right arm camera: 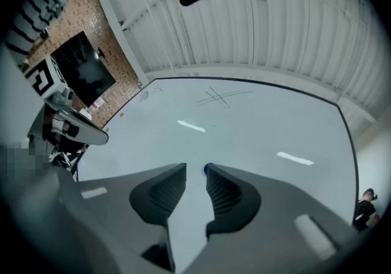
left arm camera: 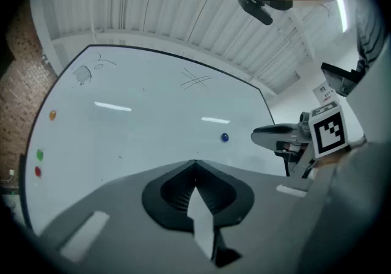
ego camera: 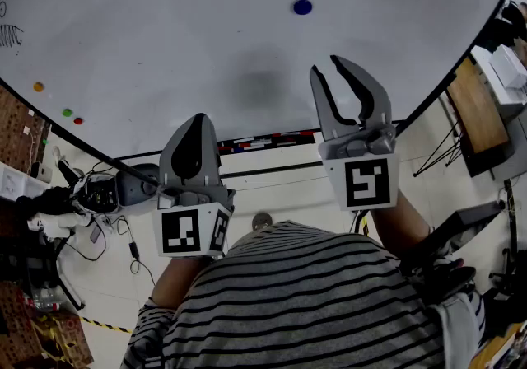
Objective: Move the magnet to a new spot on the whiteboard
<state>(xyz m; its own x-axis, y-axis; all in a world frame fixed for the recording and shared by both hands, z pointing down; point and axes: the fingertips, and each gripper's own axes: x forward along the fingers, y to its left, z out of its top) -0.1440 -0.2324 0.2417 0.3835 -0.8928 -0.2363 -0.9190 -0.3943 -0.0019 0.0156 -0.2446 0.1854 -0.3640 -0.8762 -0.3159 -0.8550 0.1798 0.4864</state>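
Note:
A small blue magnet sticks to the whiteboard, well beyond both grippers. My right gripper stands open and apart from the board, with nothing between its fingers. In the right gripper view the blue magnet peeks out just past the tip of the right-hand jaw of the right gripper. My left gripper is shut and empty, lower and to the left. The left gripper view shows the left gripper, with the magnet far off and the right gripper beside it.
Orange, green and red magnets sit near the board's left edge. Markers lie along the tray under the board. Pen scribbles mark the far left. A wooden table stands at the right, and cabled equipment at the left.

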